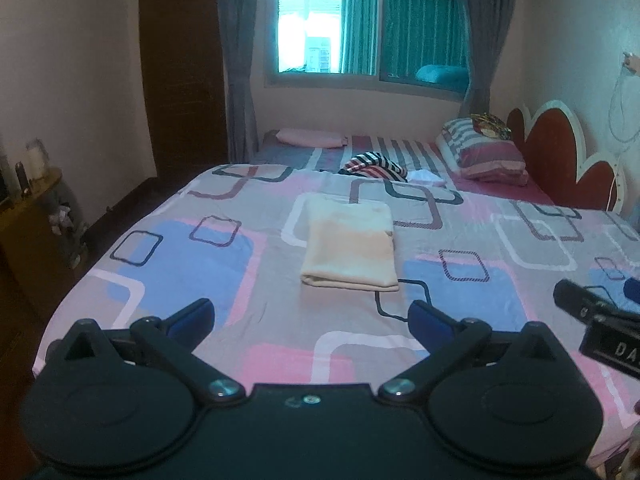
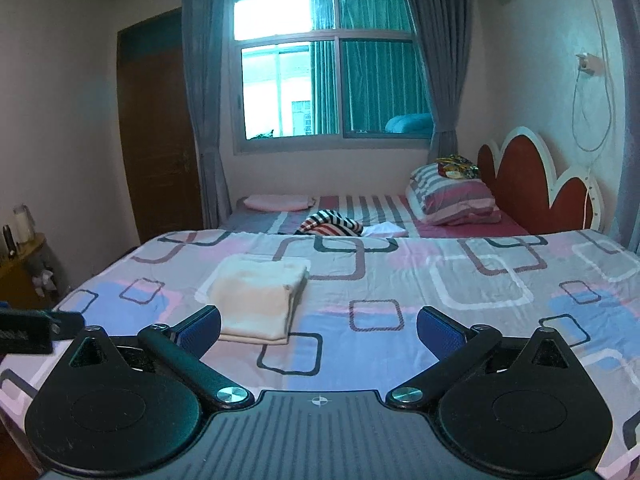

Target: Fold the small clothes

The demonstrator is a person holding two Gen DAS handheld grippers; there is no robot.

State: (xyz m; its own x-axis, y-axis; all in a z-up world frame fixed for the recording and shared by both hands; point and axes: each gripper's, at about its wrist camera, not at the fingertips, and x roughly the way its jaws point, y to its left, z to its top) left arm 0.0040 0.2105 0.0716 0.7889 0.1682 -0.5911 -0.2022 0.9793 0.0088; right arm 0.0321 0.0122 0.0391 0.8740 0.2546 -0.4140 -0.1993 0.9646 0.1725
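The left claw [image 1: 311, 316] is seen spread wide above the near edge of the bed [image 1: 248, 344], with nothing between its blue pads [image 1: 430, 322]. The right claw [image 2: 319, 330] is likewise spread fully and holds nothing. Beyond both, a cream garment [image 1: 350, 246], folded into a neat rectangle, lies flat on the patterned sheet near the bed's middle. Toward the far edge, a striped cloth [image 1: 374, 166] is bunched, with 1 striped pillow [image 1: 486, 154] by the headboard [image 1: 560, 156].
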